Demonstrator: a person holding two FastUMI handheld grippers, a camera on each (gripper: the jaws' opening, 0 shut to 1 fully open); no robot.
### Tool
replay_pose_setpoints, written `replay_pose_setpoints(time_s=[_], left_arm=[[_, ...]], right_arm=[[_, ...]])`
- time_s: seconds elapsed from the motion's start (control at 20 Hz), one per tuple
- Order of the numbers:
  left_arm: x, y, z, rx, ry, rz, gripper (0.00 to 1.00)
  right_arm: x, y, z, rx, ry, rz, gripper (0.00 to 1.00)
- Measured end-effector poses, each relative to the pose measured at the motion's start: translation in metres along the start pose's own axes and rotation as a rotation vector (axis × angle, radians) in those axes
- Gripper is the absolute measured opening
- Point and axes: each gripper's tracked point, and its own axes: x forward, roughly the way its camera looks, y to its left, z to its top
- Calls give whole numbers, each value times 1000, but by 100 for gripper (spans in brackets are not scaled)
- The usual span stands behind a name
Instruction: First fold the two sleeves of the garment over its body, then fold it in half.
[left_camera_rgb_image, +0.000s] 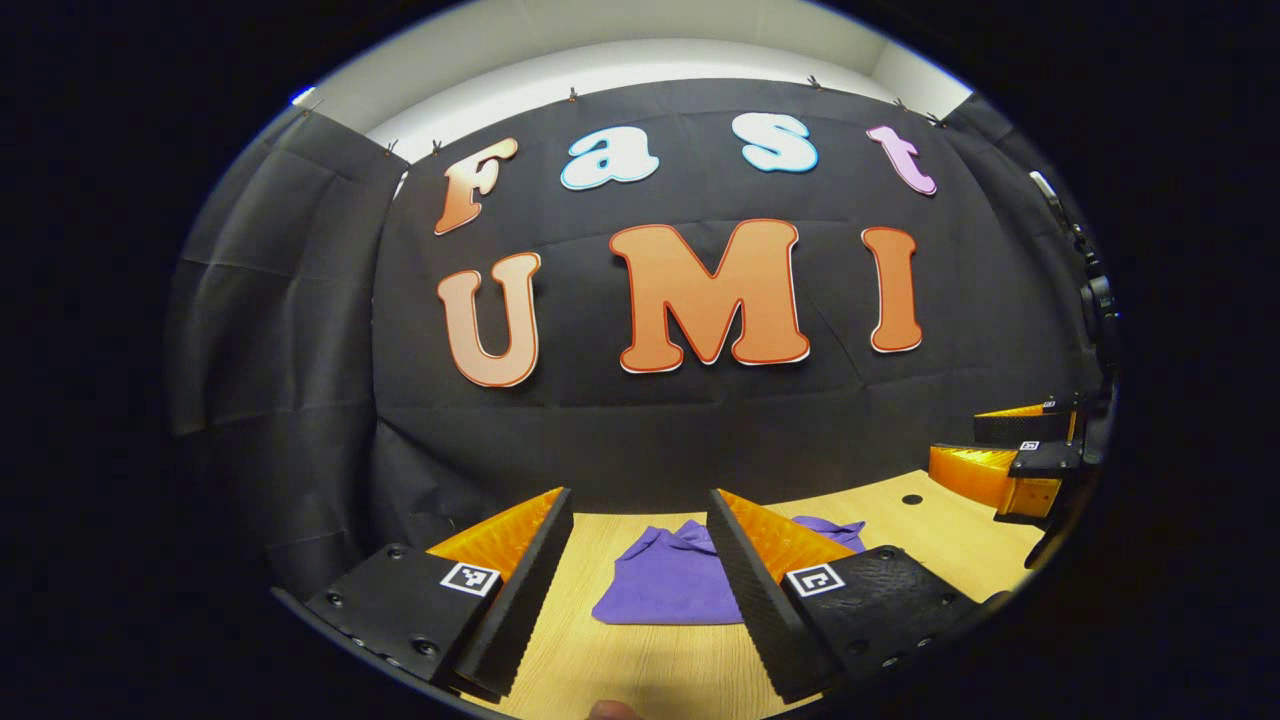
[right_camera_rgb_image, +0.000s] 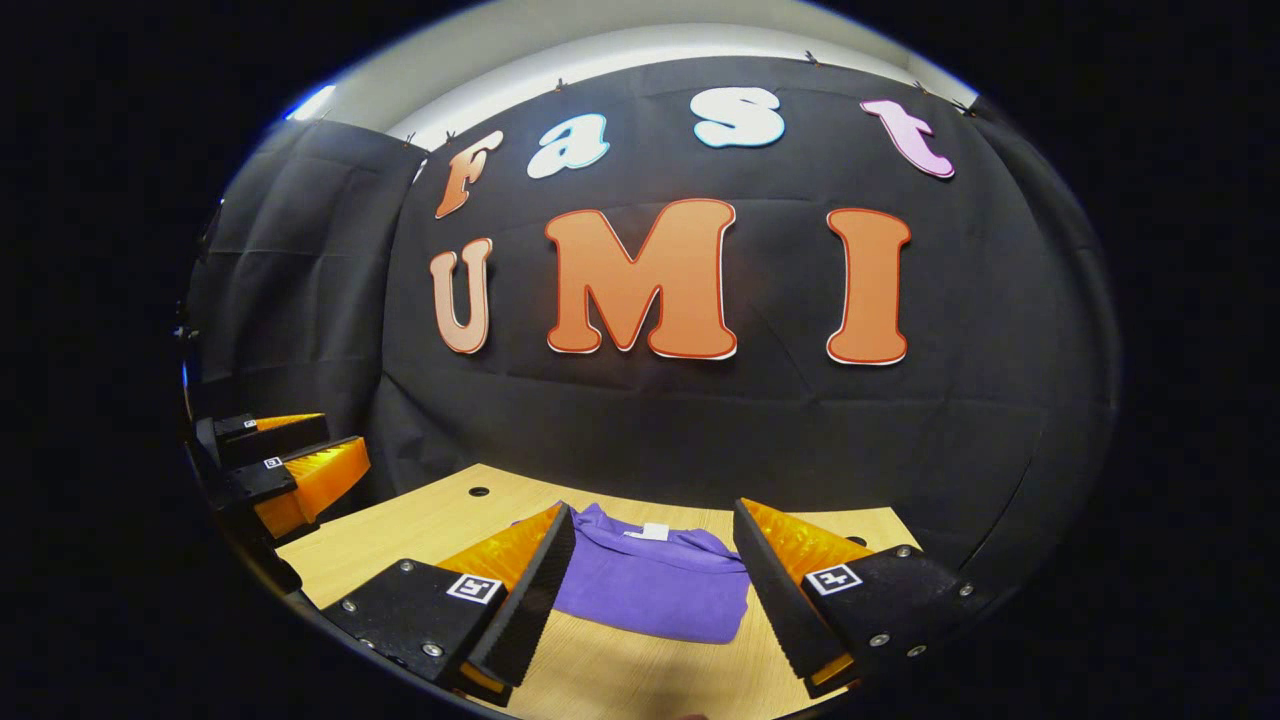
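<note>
A purple garment (left_camera_rgb_image: 668, 580) lies on the wooden table (left_camera_rgb_image: 640, 670), bunched into a compact folded shape, with a white neck label (right_camera_rgb_image: 655, 532) at its far edge. In the left gripper view my left gripper (left_camera_rgb_image: 640, 510) is open and held above the table, short of the garment, with nothing between its fingers. My right gripper (right_camera_rgb_image: 652, 520) is open too, raised in front of the garment (right_camera_rgb_image: 650, 585). Each view catches the other gripper at its side: the right one (left_camera_rgb_image: 1010, 450) at the right edge, the left one (right_camera_rgb_image: 290, 450) at the left edge.
The black cloth wall stands close behind the table's far edge. A small round hole (right_camera_rgb_image: 479, 492) is in the tabletop near the back left, seen also as the hole (left_camera_rgb_image: 912, 499) in the left gripper view. Bare wood surrounds the garment.
</note>
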Motion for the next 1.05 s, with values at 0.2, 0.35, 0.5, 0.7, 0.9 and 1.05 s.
replay_pose_setpoints(time_s=[0.2, 0.35, 0.5, 0.7, 0.9, 1.05], left_arm=[[1, -4, 2, 6, -6, 4, 89], [0, -2, 6, 2, -12, 16, 89], [-1, 0, 5, 2, -16, 27, 89], [0, -2, 8, -4, -28, 29, 89], [0, -3, 9, -3, -28, 33, 89], [0, -7, 8, 4, -26, 28, 89]], right_arm=[[3, -1, 3, -15, -10, 8, 94], [5, 3, 3, -14, -9, 21, 94], [7, 8, 2, -33, -6, 36, 94], [4, 11, 6, -46, -16, 42, 94], [-2, 10, 8, -71, -33, 37, 94], [-5, 10, 5, -75, -24, 36, 94]])
